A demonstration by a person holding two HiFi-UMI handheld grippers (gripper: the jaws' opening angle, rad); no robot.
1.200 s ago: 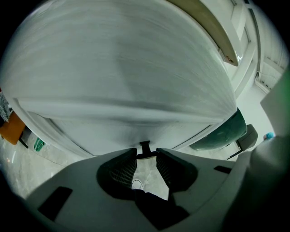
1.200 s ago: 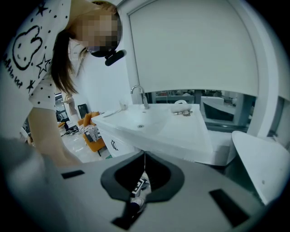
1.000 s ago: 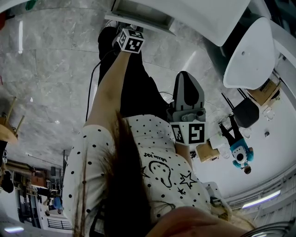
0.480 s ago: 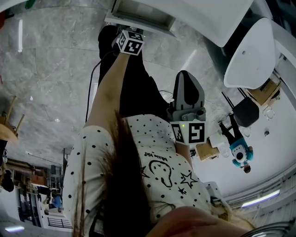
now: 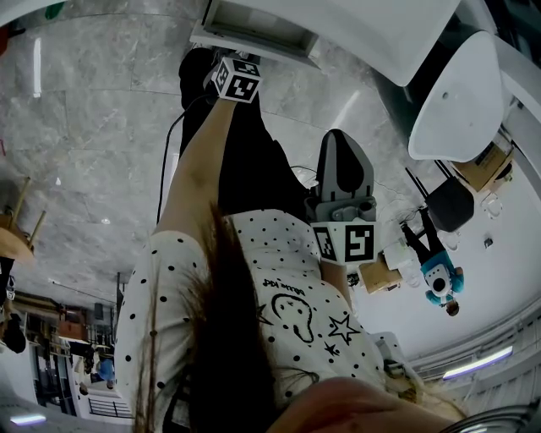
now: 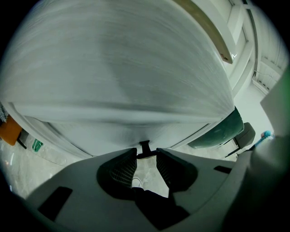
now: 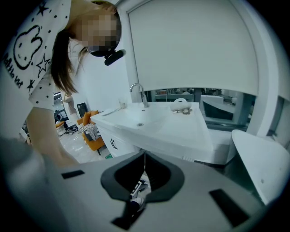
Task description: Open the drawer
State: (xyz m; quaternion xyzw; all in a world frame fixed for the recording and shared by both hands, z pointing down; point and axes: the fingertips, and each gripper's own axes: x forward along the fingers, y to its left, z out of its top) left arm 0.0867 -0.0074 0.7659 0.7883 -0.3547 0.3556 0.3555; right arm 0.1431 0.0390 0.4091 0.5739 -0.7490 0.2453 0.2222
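The white drawer (image 5: 254, 24) juts out at the top of the head view, and its pale front (image 6: 113, 68) fills the left gripper view. A small black handle (image 6: 145, 148) sticks out of that front. My left gripper (image 6: 146, 154) holds the handle's crossbar between its jaw tips, which stay fairly wide apart. In the head view the left gripper (image 5: 230, 57) reaches up to the drawer at the end of an outstretched arm, tips hidden behind its marker cube. My right gripper (image 5: 338, 139) hangs in the air near the person's chest, shut (image 7: 145, 165) with nothing in it.
A white washbasin counter (image 7: 181, 131) with a tap (image 7: 138, 93) stands ahead of the right gripper. A white chair (image 5: 461, 101) and a small blue robot figure (image 5: 439, 281) are at the right. A black cable (image 5: 169, 152) runs over the marble floor.
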